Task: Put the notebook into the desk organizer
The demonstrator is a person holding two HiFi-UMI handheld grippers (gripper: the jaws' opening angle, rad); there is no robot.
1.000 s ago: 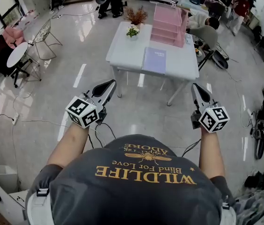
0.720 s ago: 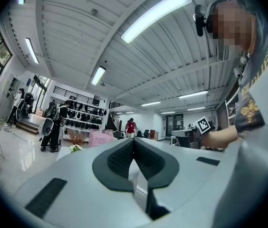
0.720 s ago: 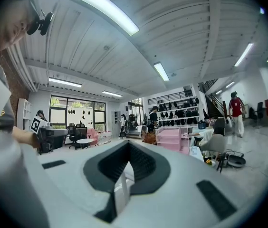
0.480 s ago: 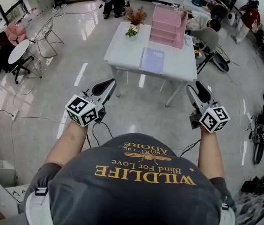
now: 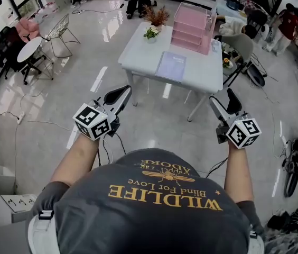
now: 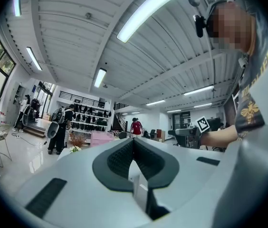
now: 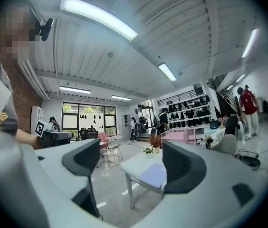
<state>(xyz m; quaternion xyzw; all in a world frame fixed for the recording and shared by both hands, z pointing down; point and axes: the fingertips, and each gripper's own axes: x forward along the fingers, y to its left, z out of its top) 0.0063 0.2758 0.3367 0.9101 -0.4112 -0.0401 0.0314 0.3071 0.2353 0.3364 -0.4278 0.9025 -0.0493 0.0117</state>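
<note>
Open workshop hall with a glossy pale floor, seen from above your shoulders. Landmark for all entries: white table, ahead of you and well apart from both tools.

1. Notebook: lavender cover, closed, lying flat on the table top toward its near edge. Untouched.
2. Desk organizer: pink, tiered trays, standing at the table's far side, just behind the notebook.
3. Potted plant and dried-flower arrangement: at the table's far left corner as you face it, beside the organizer.
4. Left gripper: short of the table, pointing level toward it. Jaws are closed together with nothing between them.
5. Right gripper: short of the table, off its near right corner. Jaws have just been opening and stand wide, with only air and the distant table between them.

Status: nothing has been picked up yet, and the step in hand reads as the approach.

Handling notes:
- Walk up square to the table's near edge so the notebook sits straight ahead of your open right tool.
- Keep that tool level and low, and take the cover by its near edge rather than from above, since a flat book gives little to pinch.
- Your closed left tool can probably pin the far edge so the book does not slide toward the organizer.
- Mind the plant when you lift.
</note>
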